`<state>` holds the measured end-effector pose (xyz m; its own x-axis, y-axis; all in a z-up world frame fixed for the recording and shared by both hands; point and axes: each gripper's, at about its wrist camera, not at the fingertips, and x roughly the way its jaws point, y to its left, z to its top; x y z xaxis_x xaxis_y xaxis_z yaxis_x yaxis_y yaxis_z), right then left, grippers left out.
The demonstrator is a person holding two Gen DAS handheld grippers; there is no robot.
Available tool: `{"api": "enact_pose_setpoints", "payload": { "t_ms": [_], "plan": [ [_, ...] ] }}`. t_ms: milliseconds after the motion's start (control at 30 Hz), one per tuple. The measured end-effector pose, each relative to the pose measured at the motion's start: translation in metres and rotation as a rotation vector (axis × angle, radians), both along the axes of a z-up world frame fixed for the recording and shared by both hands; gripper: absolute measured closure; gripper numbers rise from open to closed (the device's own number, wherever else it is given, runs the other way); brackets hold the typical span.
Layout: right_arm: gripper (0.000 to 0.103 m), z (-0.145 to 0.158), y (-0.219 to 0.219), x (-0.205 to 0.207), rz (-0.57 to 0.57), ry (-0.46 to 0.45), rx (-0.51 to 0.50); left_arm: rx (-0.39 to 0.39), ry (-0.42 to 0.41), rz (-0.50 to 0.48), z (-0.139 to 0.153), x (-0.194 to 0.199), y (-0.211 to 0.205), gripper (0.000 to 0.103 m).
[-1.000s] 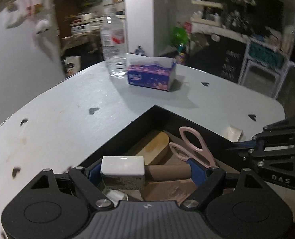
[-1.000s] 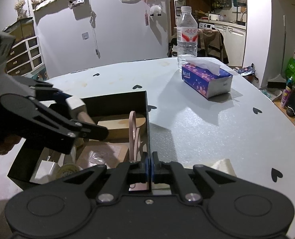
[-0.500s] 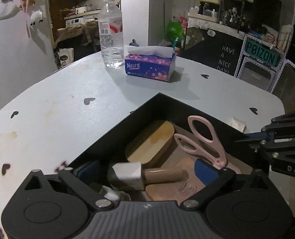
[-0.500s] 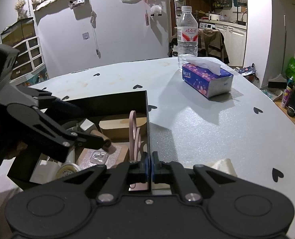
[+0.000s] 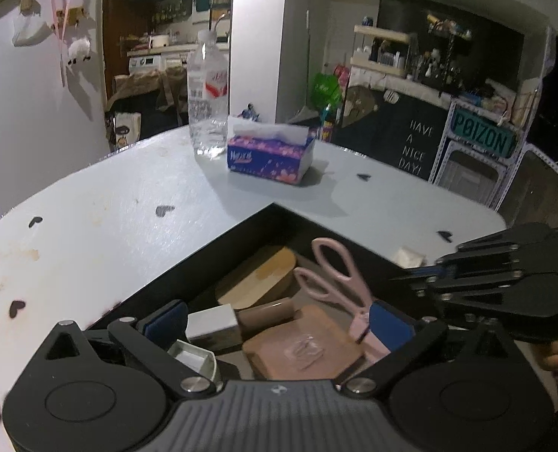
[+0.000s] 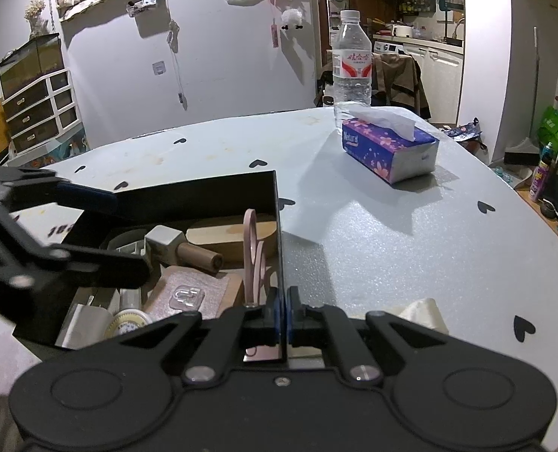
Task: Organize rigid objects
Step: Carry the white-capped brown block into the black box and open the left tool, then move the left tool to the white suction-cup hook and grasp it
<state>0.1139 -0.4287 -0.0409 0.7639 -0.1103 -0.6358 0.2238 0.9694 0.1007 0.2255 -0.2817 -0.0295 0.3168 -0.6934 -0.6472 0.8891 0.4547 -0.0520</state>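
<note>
A black box [image 5: 211, 248] on the grey table holds pink scissors [image 5: 335, 278], a wooden block [image 5: 258, 278], a white-headed tool with a brown handle [image 5: 218, 324] and a brown card with a clear hook [image 5: 301, 342]. My left gripper [image 5: 275, 324] is open and empty just above the box; the tool lies between its fingers. My right gripper [image 6: 282, 307] is shut on the box's right wall [image 6: 278, 226]. The tool [image 6: 181, 250], scissors [image 6: 252, 248] and left gripper [image 6: 90, 233] also show in the right wrist view.
A tissue box [image 5: 269, 152] and a water bottle [image 5: 207, 98] stand at the far side of the table. A crumpled tissue [image 6: 424, 314] lies right of the box. A tape roll [image 6: 128, 324] and white items sit in the box's near corner.
My left gripper opened and let the white-headed tool drop into the box, then rose slightly. My right gripper stayed clamped on the box wall.
</note>
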Motion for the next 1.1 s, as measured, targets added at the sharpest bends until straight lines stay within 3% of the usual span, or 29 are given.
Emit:
{"api": "enact_pose_setpoints", "payload": {
  "t_ms": [267, 533, 900, 1100],
  "plan": [
    [0.099, 0.000, 0.001, 0.001, -0.005, 0.007, -0.005, -0.084, -0.017, 0.020, 0.015, -0.021, 0.028, 0.000],
    [0.097, 0.000, 0.003, 0.003, -0.009, 0.018, -0.013, -0.155, -0.053, 0.181, 0.024, -0.025, 0.080, 0.000],
    [0.098, 0.000, 0.005, 0.004, -0.015, 0.028, -0.022, -0.213, -0.058, 0.643, 0.011, -0.013, 0.183, 0.000],
    [0.098, 0.000, 0.006, 0.005, -0.020, 0.032, -0.025, -0.163, -0.023, 0.947, -0.007, 0.005, 0.237, 0.000]
  ]
}}
